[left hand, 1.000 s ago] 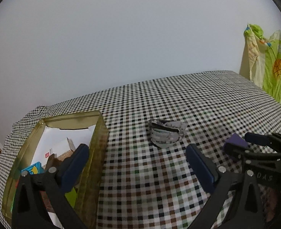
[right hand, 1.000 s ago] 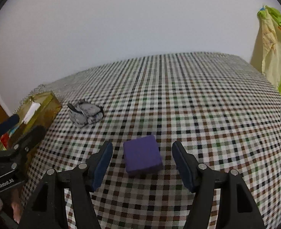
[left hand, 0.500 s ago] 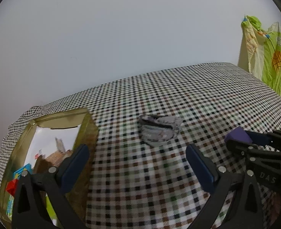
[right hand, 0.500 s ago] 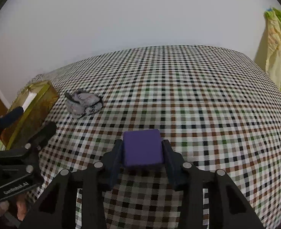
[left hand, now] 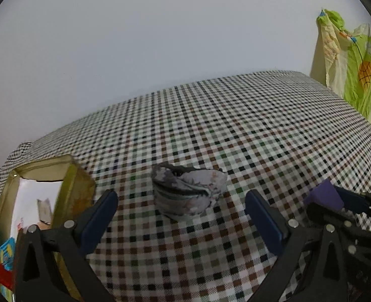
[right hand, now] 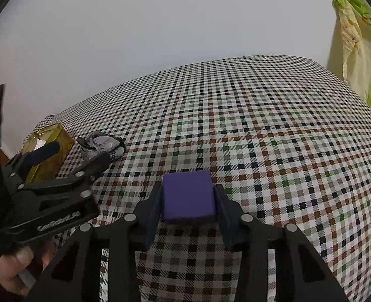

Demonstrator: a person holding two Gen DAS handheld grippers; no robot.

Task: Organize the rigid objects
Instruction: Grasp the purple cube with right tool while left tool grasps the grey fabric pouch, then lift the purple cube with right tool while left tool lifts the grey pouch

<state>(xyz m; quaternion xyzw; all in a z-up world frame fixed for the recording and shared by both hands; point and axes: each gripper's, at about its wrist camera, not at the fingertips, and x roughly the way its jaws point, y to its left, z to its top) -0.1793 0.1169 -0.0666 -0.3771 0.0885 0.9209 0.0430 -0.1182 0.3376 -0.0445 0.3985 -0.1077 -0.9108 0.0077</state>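
Observation:
A purple block [right hand: 188, 196] sits between the blue pads of my right gripper [right hand: 188, 201], which is shut on it just over the checked cloth; the same purple block [left hand: 325, 197] shows at the right edge of the left wrist view. My left gripper [left hand: 180, 214] stands open, its fingers either side of a crumpled grey patterned pouch [left hand: 188, 191] and a little short of it. In the right wrist view the pouch [right hand: 101, 148] lies beyond the left gripper [right hand: 69, 156]. A gold tin [left hand: 77, 193] with paper and coloured pieces inside stands at the left.
The checked tablecloth [right hand: 260, 138] covers the whole table up to a plain white wall. A yellow and green cloth [left hand: 351, 68] hangs at the far right. A hand [right hand: 16, 269] holds the left gripper's handle.
My right gripper closed on the purple block. The left gripper moved away from the tin toward the pouch, which now looms larger between its open fingers.

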